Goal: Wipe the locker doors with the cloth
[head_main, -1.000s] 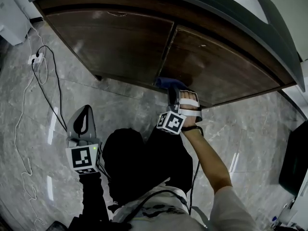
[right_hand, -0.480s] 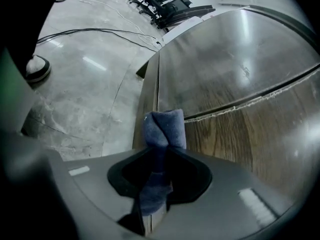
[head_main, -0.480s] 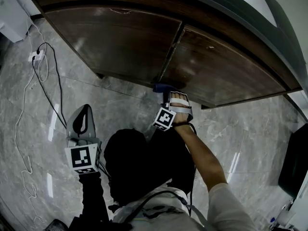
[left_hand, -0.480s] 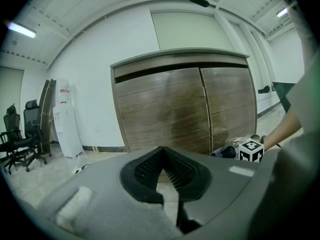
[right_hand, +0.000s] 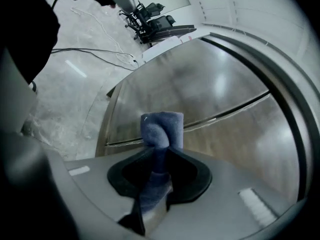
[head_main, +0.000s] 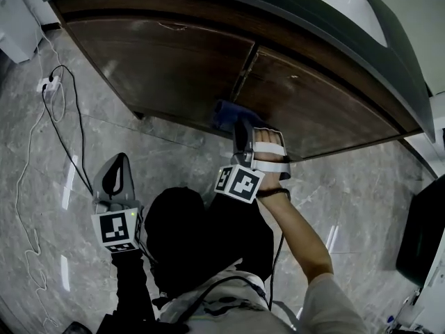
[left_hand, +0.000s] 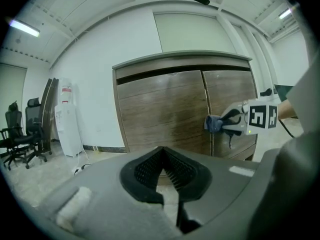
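The locker has two dark wooden doors, a left door [head_main: 160,61] and a right door [head_main: 327,96], under a grey top. My right gripper [head_main: 240,129] is shut on a blue cloth [head_main: 224,113], which bunches out past the jaws [right_hand: 161,129]. The cloth presses against the doors low down, beside the seam between them. The left gripper view shows the same cloth [left_hand: 212,124] against the doors [left_hand: 165,109]. My left gripper [head_main: 119,164] hangs over the floor to the lower left, away from the locker. It is shut with nothing between its jaws [left_hand: 167,171].
A power strip with black and white cables [head_main: 49,83] lies on the marble floor at the left. A white unit [head_main: 14,19] stands at the top left, a dark object [head_main: 421,235] at the right edge. A water dispenser [left_hand: 65,119] and office chairs [left_hand: 20,134] stand left of the locker.
The right gripper dipped with the cloth to the doors' bottom edge, then came back up and slightly left by the seam. The left gripper has stayed put.
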The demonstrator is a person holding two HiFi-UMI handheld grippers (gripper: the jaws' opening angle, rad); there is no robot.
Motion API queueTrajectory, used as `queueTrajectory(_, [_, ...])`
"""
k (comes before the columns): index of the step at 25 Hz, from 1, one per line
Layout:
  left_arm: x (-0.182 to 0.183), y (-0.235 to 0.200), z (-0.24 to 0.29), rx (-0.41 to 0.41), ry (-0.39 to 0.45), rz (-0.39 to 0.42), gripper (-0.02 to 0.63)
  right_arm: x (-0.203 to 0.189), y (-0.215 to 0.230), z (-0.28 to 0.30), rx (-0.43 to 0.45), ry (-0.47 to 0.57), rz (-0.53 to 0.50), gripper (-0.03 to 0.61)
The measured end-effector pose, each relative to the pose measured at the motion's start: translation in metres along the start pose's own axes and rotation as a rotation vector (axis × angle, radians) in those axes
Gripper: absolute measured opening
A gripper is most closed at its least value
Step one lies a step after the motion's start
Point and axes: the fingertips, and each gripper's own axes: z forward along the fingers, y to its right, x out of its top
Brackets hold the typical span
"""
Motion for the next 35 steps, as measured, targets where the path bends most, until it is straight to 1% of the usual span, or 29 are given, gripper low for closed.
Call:
queueTrajectory(4, [0.002,0.003,0.001,-0.001,0.006,0.015,0.003,0.022,0.058,-0.021,-0.064,0.024,-0.022,0.086])
queueTrajectory(7, [0.002,0.007,0.001,-0.008,-0.008,0.000,0.003,0.038,0.097,-0.034,-0.098,0.032,-0.032,0.087])
queueTrajectory(10, [0.002,0.008,-0.002,-0.014,-0.021,-0.015,0.003,0.052,0.128,-0.045,-0.133,0.036,-0.036,0.087])
queueTrajectory(14, [0.005,0.003,-0.006,0.000,-0.019,-0.024,0.003,0.070,0.172,-0.061,-0.203,0.049,-0.025,0.087])
queueTrajectory(17, [0.011,0.000,-0.009,0.007,0.007,-0.024,0.002,0.079,0.191,-0.064,-0.226,0.054,-0.019,0.087])
queueTrajectory(19, [0.015,-0.001,-0.009,0.012,0.023,-0.022,0.002,0.081,0.187,-0.061,-0.228,0.045,-0.033,0.087])
queueTrajectory(21, [0.013,-0.003,-0.010,0.009,0.009,-0.030,0.002,0.080,0.173,-0.054,-0.212,0.032,-0.049,0.087])
queueTrajectory(29, [0.005,-0.014,-0.005,0.012,0.028,-0.019,0.003,0.080,0.091,-0.012,-0.104,0.000,-0.078,0.087])
queueTrajectory(35, [-0.003,-0.022,-0.002,0.015,0.005,-0.025,0.002,0.082,0.040,0.013,-0.024,-0.008,-0.073,0.087])
